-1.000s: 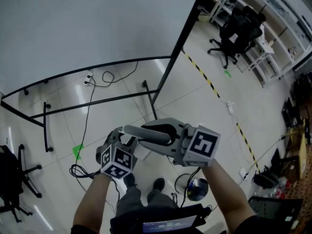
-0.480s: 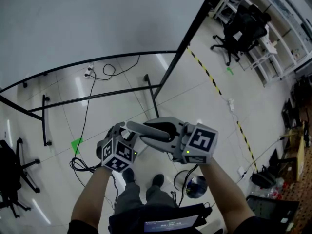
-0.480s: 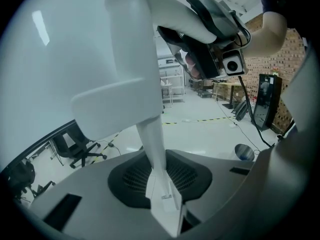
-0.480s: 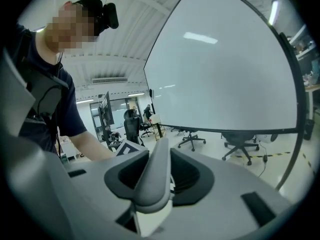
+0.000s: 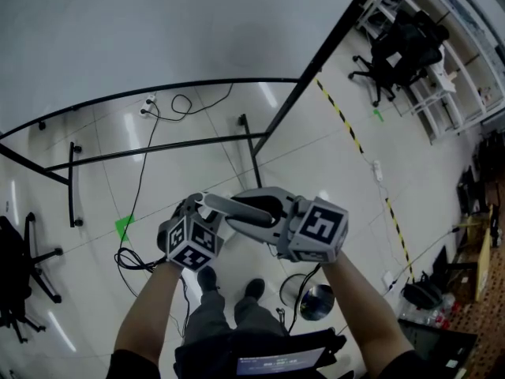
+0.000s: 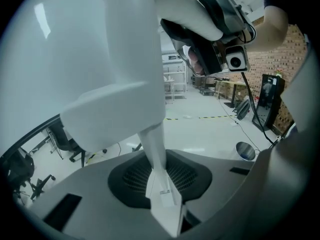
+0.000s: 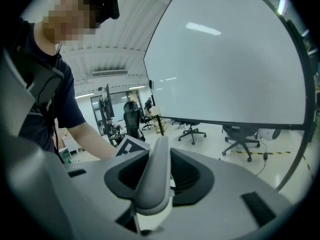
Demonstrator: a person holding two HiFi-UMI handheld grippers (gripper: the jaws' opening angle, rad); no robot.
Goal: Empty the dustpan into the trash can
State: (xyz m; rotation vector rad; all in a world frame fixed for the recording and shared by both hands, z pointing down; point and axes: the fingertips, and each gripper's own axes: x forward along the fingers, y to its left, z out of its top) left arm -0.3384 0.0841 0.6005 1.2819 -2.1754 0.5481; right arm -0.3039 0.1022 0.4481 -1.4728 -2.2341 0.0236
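1. White plastic dustpan (image 6: 115, 84) hangs in the air between both grippers, probably held two-handed to steady it for tipping.
2. Left gripper (image 6: 165, 204) is clamped on its thin white stem (image 6: 155, 154), and right gripper (image 7: 150, 191) pinches the grey handle (image 7: 157, 159).
3. Trash can (image 5: 318, 303) stands on the floor by the person's feet, below and well apart, so the pan is likely not yet emptied.

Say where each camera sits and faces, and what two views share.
Head view: on the head, facing down; forearms, legs, left gripper, right gripper.
Left gripper view: rides it, faces jaws gripping white stem; arm.
Right gripper view: rides it, faces jaws gripping grey handle; torso, arm.
Shared: trash can, head and left gripper views.
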